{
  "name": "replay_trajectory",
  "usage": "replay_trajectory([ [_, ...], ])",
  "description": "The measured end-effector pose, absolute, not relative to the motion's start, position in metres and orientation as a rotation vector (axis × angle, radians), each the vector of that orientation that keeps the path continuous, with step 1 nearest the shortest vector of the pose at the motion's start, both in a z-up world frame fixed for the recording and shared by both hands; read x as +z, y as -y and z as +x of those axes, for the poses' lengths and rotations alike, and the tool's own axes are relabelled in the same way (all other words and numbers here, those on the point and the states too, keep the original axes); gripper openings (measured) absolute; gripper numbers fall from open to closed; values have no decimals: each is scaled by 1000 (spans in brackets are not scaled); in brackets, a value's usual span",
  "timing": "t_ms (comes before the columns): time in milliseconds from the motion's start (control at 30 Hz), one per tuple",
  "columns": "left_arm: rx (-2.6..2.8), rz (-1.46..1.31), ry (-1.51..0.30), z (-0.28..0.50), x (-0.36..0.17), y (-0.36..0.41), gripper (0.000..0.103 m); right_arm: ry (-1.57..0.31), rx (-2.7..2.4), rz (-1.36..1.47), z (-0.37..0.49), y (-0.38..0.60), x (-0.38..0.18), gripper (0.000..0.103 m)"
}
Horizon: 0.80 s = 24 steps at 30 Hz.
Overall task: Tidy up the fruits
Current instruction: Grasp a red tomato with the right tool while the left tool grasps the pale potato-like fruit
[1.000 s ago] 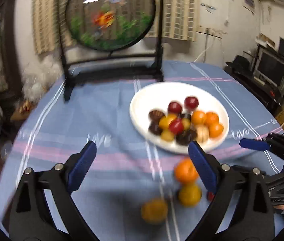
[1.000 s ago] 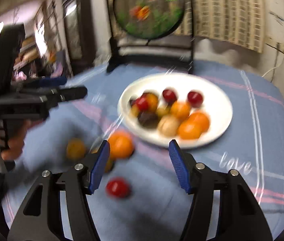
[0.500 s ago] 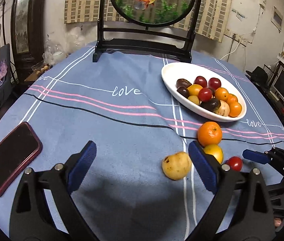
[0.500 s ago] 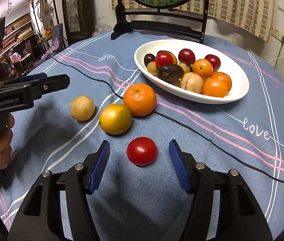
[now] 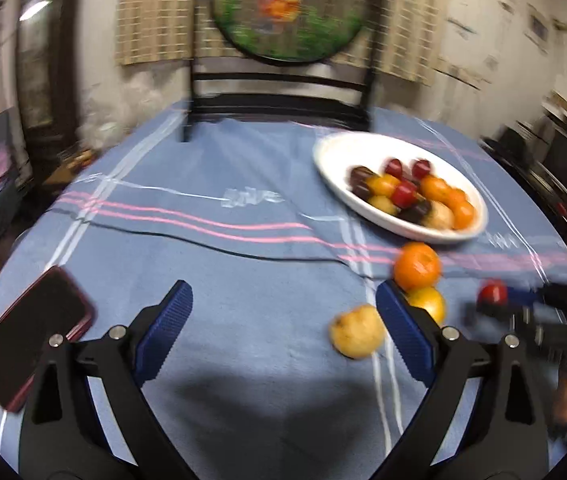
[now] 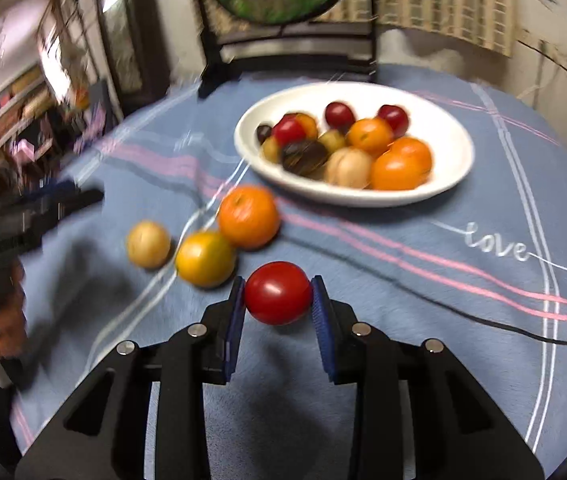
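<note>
Right gripper (image 6: 278,294) tilted down, jaws clamping tomato (image 6: 278,293)

Right gripper (image 6: 278,300) just closed, pads gripping a fruit, left gripper (image 5: 283,328) jaws wide apart, angled downward

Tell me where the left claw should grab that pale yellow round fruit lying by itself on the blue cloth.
Grip the pale yellow round fruit across its widest middle, coming from above: it is ball-shaped, sits apart from the other fruits, and the cloth around it is bare.

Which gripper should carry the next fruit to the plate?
Right. The right gripper has just closed on the red tomato; the left gripper is open and empty, short of the white plate.
</note>
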<state>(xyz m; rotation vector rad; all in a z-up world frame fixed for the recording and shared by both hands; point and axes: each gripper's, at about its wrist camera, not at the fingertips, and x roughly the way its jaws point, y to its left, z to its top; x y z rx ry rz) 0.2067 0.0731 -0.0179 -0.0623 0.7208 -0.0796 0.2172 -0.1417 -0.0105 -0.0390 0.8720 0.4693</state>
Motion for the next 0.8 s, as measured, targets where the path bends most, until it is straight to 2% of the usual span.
replay_trajectory([
  [133, -189, 15, -754, 205, -25, -52, 69, -875, 452, 1, 218, 150, -8, 33],
  [367, -223, 93, -811, 210, -41, -33, 69, -870, 453, 2, 217, 151, -7, 33],
  [467, -231, 100, -834, 212, -46, -30, 64, -868, 452, 2, 217, 150, -6, 33],
  [633, -229, 122, -869, 218, -56, -26, 61, -865, 451, 3, 216, 150, -6, 33],
  [667, -230, 118, -878, 219, -58, -26, 60, -864, 451, 3, 216, 150, -5, 33],
  [800, -234, 122, -911, 223, -65, -25, 39, -857, 452, 4, 215, 151, -4, 33],
])
